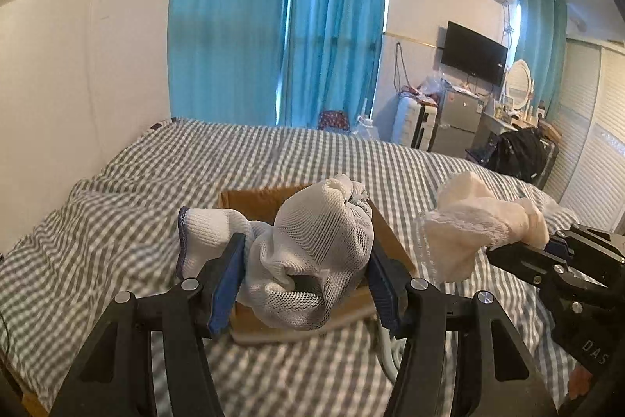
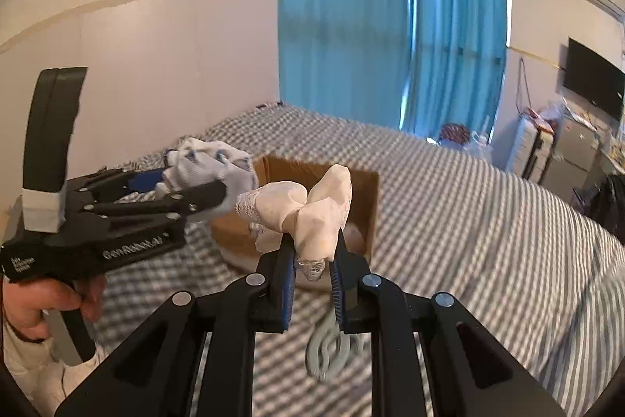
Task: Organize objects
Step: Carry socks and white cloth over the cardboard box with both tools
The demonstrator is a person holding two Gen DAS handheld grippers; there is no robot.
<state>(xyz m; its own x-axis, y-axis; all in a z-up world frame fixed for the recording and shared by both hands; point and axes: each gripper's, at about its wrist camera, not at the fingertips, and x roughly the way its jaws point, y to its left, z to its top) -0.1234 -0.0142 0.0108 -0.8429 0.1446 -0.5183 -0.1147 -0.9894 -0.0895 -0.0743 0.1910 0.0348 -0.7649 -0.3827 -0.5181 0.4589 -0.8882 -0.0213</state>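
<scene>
White mesh fabric fills the left gripper (image 1: 302, 270): a bundled sock (image 1: 312, 253), knotted at the top, sits between the blue-padded fingers (image 1: 224, 284), which pinch it from both sides at a half-spread width. A ribbed cuff with a dark edge sticks out past the left finger. The bundle hangs in the air directly above the box (image 1: 254, 200), an open brown cardboard box that rests on the bed (image 1: 117, 221).

Right of the box in the left wrist view, the right gripper (image 1: 547, 245) reaches in from the edge and holds a cream bundle (image 1: 472, 217) with a lace trim. In the right wrist view the right gripper's (image 2: 312, 260) fingers (image 2: 287, 280) are nearly pressed together, pinching the lower end of that cream bundle (image 2: 312, 210), which is twisted at its middle and flares out above. It hangs above the near side of the box (image 2: 367, 206), clear of the cardboard.

Left of the box in that same view, the left gripper (image 2: 195, 186) comes in from the side with the white sock (image 2: 211, 163) in its fingers, and a hand (image 2: 50, 303) grips its handle. Both bundles are close together over the box, not touching.

Nearer than the box, a pale grey coiled thing (image 2: 328, 346) lies on the grey-and-white checked bed (image 2: 488, 241). Beyond the box hang blue curtains (image 2: 390, 18).
</scene>
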